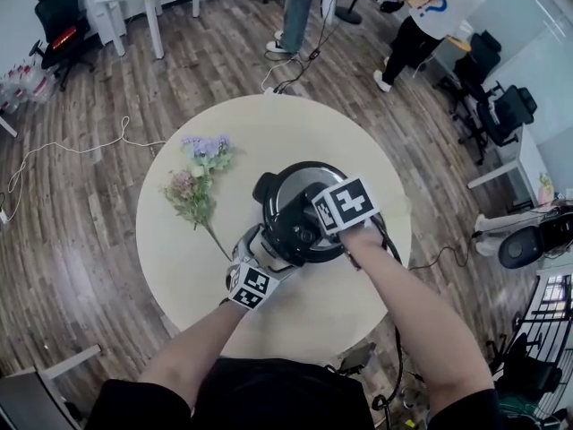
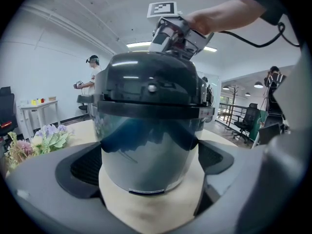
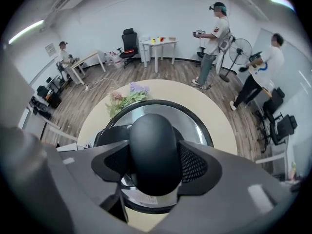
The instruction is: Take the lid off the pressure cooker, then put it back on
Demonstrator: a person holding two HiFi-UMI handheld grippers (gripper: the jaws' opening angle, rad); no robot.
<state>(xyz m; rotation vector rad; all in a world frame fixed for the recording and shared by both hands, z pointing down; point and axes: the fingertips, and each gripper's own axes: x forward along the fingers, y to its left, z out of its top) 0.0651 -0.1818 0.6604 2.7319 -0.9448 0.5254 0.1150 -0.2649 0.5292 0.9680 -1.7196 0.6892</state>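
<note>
Here the pressure cooker (image 1: 269,240) stands on the counter (image 1: 260,124); left tongs (image 2: 148,162) squeeze its smooth, likely heavy body, right tongs (image 3: 155,165) clamp the rigid black knob (image 3: 153,140) on its lid (image 1: 288,197), the surest hold.

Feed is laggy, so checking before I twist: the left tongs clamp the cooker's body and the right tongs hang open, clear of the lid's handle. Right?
Not quite. The right tongs are closed on the lid's black handle, not open and clear of it; the right gripper view shows this. The left tongs do clamp the cooker's body.
</note>
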